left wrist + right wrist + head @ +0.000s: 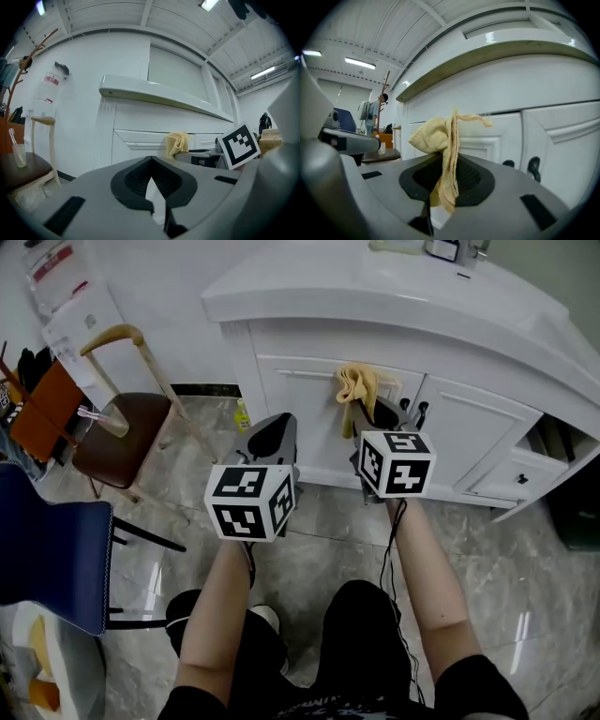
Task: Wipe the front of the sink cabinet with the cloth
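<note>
Pale yellow cloth stood out against the plain white sink cabinet; left of the cabinet, a brown-seated chair; below it, grey marbled floor.

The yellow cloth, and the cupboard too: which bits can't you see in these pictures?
- Cloth: in the head view, its lower part is hidden behind the right gripper.
- Whether the cloth touches the sink cabinet: no view settles it.
- Bottom of the cabinet: hidden behind the gripper bodies in both gripper views.
- Tap: cut off by the top edge of the head view.
</note>
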